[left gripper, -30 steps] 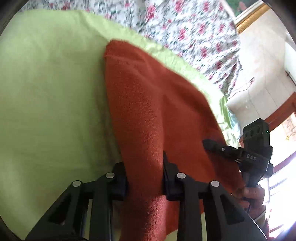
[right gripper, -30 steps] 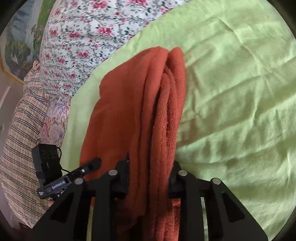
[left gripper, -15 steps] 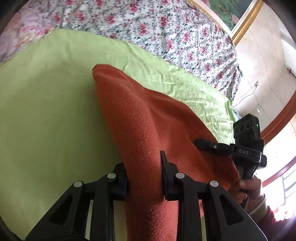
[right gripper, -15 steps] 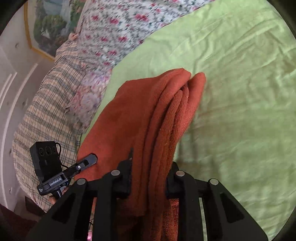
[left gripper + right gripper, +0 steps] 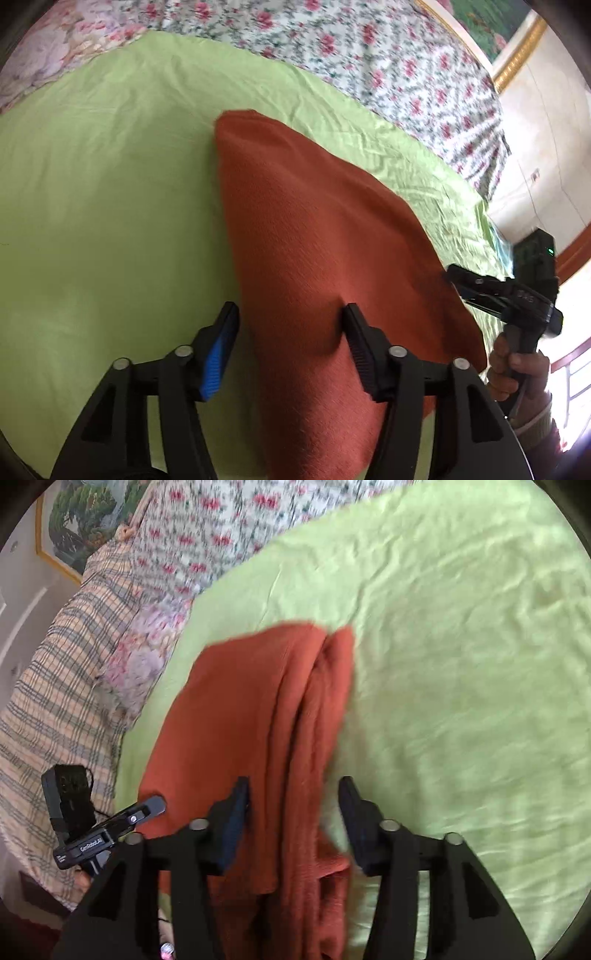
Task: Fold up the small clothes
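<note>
The rust-red sweater (image 5: pixel 317 236) lies on the green sheet (image 5: pixel 92 192) of the bed, already folded into a narrow stack of layers, its doubled edges showing in the right wrist view (image 5: pixel 314 709). Both tools stand apart: the left tool (image 5: pixel 288 325) straddles one near corner, the right tool (image 5: pixel 293 797) the other, neither pinching cloth. The fold looks laid down and let go; perhaps a final smoothing or another halving is left. The sweater's long axis runs away from both tools, its far end pointing toward the flowered bedding (image 5: pixel 332 44)
</note>
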The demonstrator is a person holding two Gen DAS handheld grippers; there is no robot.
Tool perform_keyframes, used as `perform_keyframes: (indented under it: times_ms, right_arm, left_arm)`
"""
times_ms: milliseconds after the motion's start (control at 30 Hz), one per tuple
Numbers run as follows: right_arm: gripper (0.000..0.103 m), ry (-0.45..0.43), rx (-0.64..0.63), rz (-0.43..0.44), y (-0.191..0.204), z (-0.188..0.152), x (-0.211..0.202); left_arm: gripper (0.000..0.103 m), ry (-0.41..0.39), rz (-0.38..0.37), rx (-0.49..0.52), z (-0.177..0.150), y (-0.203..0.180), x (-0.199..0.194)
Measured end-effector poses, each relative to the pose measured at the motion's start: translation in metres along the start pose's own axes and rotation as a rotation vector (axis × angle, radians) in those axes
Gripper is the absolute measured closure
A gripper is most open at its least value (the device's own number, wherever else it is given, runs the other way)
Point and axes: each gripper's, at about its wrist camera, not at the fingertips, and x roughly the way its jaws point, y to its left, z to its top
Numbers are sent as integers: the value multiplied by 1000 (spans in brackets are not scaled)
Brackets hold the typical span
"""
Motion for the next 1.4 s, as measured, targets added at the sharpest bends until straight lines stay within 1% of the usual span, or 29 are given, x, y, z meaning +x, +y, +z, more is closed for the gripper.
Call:
perform_keyframes:
  times_ms: [67, 133, 167, 233, 267, 333, 367, 400, 433, 467, 500, 600, 667, 767, 800, 867, 933, 1033, 1133, 1233, 1300, 1400]
  right_arm:
    - [50, -48, -2, -4, 1, 9, -12]
    - [50, -65, -13, 6, 4, 17, -16]
    - [50, -67, -25, 9, 8, 23, -14]
    - [56, -59, -43, 10, 14, 33, -4]
    - [58, -45, -44, 23, 16, 41, 6]
    - [60, -20, -27, 37, 14, 50, 22]
    - [64, -10, -11, 37, 11, 54, 31]
    - [81, 1, 5, 38, 7, 57, 38]
    - [91, 9, 23, 30, 3, 60, 44]
    - [91, 11, 32, 30, 3, 62, 45]
    - [92, -9, 38, 53, 3, 64, 40]
    - [92, -108, -14, 116, 17, 63, 8]
    - [92, -133, -27, 114, 16, 56, -4]
    - [92, -72, 29, 45, -9, 45, 12]
    - [92, -48, 65, 39, -21, 41, 21]
    - [92, -35, 103, 45, -33, 36, 30]
    - [92, -40, 98, 39, -32, 37, 32]
    - [92, -34, 41, -6, -22, 45, 36]
    - [92, -17, 21, -34, -24, 46, 42]
    - [91, -18, 35, -31, -28, 46, 41]
    - [81, -24, 61, -14, -28, 45, 35]
    - [79, -49, 72, -16, -24, 37, 12]
  left_arm:
    - [39, -9, -1, -36, 4, 7, 0]
    - [38, -19, 17, -59, 9, 12, 1]
    - [38, -26, 28, -63, 12, 12, 2]
    - [38, -31, 39, -72, 18, 14, 4]
    - [38, -33, 39, -77, 20, 14, 4]
    - [38, -36, 43, -88, 25, 15, 7]
    - [38, -37, 44, -90, 28, 16, 7]
    - [38, -36, 48, -92, 30, 15, 9]
    - [38, -33, 52, -92, 33, 15, 10]
    - [39, -34, 52, -88, 35, 14, 11]
    - [39, -37, 54, -84, 37, 13, 11]
    - [38, -31, 50, -69, 38, 8, 16]
    - [38, -19, 48, -60, 36, 4, 20]
    - [38, 5, 57, -49, 33, 1, 29]
    - [37, 8, 55, -51, 33, 1, 31]
    - [36, 15, 50, -62, 37, 4, 34]
    - [36, 23, 52, -75, 43, 9, 40]
    - [36, 24, 67, -92, 51, 13, 47]
    - [34, 19, 124, -57, 48, 7, 52]
    - [35, -1, 171, -16, 40, -3, 41]
    - [36, -13, 176, 6, 33, -9, 29]
    - [36, -29, 181, 53, 13, -20, 5]
